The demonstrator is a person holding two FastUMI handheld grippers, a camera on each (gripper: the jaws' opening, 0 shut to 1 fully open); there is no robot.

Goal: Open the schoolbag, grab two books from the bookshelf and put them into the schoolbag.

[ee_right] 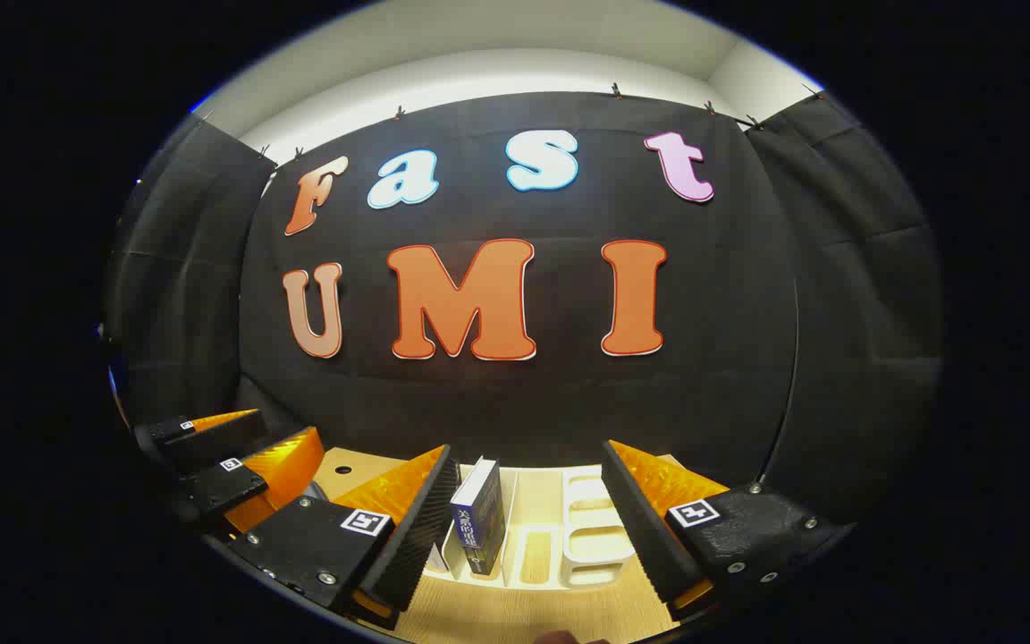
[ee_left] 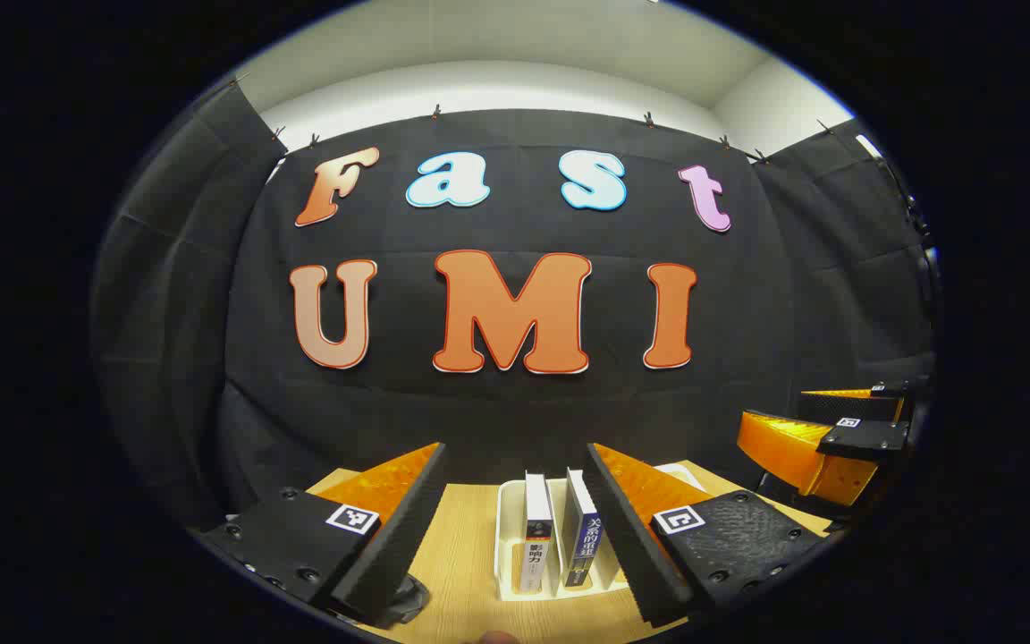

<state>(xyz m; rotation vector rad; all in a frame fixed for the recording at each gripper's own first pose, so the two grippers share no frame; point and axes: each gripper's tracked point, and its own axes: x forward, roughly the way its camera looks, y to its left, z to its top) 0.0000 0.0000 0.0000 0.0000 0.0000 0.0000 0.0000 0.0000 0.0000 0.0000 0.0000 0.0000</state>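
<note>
books: two upright in the rack (ee_left: 508, 537) on the table (ee_left: 461, 555); white-spined book (ee_left: 537, 532) on the left, blue book (ee_left: 581, 537) just right of it, in neighbouring slots, spines toward the camera
books, right gripper view: blue book (ee_right: 479, 514) stands in the rack's (ee_right: 586, 537) left part, tilted a bit; slots to its right hold nothing; white-spined one mostly hidden behind the finger
schoolbag: cannot place it; a grey bit by the lower left of the left gripper view is too small to tell
left gripper (ee_left: 517, 528): jaws wide open, holding nothing; both books sit between its fingers in the picture, farther off, not touched
right gripper (ee_right: 528, 523): jaws wide open, nothing held; aimed at the rack, blue book just beside its left finger, no contact that I can see
other views: right gripper at far right of the left gripper view (ee_left: 823, 438); left gripper at far left of the right gripper view (ee_right: 229, 470)
progress: both books in the rack, so no book packed yet; bag open or not, cannot tell
left to do: grab each book, carry it to the bag, drop it in; likely nearly all of the task
step now, my guess: lining up on the rack for the first grab
</note>
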